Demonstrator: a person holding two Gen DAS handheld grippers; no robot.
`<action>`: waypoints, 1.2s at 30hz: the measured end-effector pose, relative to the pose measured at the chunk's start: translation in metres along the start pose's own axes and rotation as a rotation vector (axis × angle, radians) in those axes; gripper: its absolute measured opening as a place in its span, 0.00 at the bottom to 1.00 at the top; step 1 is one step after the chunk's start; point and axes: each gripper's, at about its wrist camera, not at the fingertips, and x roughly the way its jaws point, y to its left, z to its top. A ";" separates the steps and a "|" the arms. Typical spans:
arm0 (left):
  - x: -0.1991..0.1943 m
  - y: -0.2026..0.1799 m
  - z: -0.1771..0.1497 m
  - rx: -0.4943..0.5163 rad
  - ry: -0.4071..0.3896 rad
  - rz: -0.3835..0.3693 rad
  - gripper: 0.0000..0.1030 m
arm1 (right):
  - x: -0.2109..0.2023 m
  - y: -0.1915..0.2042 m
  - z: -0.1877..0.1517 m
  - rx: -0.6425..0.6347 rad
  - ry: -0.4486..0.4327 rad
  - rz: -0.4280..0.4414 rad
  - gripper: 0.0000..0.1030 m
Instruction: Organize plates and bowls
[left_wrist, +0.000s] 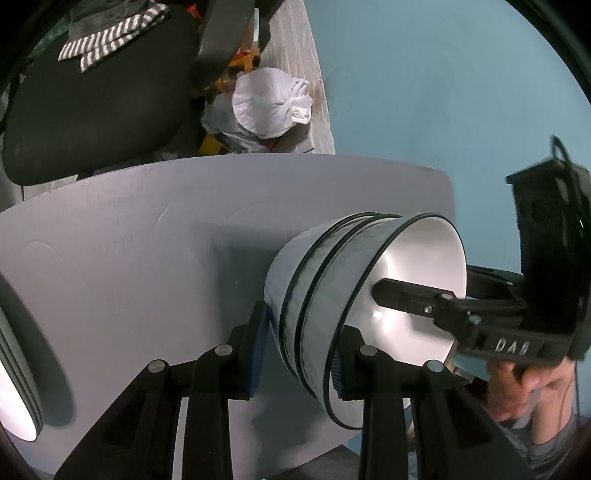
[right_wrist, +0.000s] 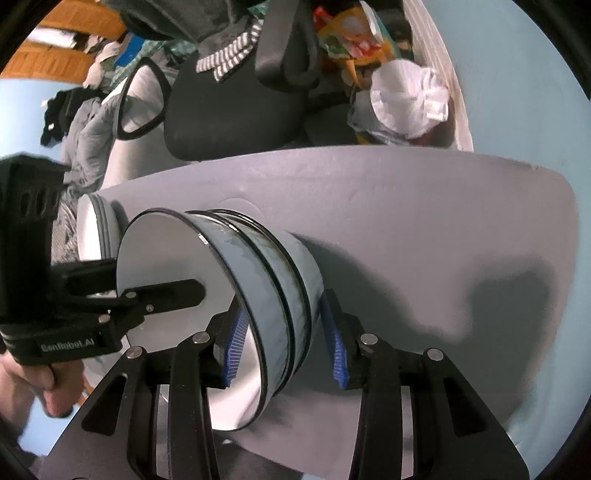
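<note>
Over the near part of the grey table (left_wrist: 110, 258), a nest of three bowls (left_wrist: 332, 280) hangs tipped on its side, gripped from both ends. On its left, the left gripper (left_wrist: 299, 354) has narrowed its jaws onto the stack's rims: one blue pad (left_wrist: 258, 350) presses the outer wall, the other sits inside the white hollow. From the right, the right gripper (right_wrist: 288, 343) likewise clamps the stacked rims, one pad (right_wrist: 234, 347) inside the hollow and one against the outside wall, jaws part-open around that thickness. A hand (left_wrist: 517, 384) shows under the right tool. At the table's far left edge a stack of plates (right_wrist: 92, 229) stands near the bowls without touching them. Right and far of the bowls, the tabletop lies bare up to its curved edge, with blue floor (left_wrist: 443, 92) beyond. Behind the far edge, a black chair (right_wrist: 229, 110) and a white bag (right_wrist: 406, 99) crowd close.
</note>
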 end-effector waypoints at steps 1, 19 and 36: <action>0.000 0.000 -0.001 0.004 -0.001 0.004 0.29 | 0.001 -0.002 0.001 0.020 0.015 0.011 0.38; -0.004 -0.005 -0.001 0.031 0.004 0.031 0.24 | -0.006 0.012 -0.002 -0.081 0.023 -0.115 0.20; 0.000 -0.003 -0.005 0.025 0.001 0.041 0.24 | -0.004 0.013 -0.006 -0.021 0.006 -0.103 0.20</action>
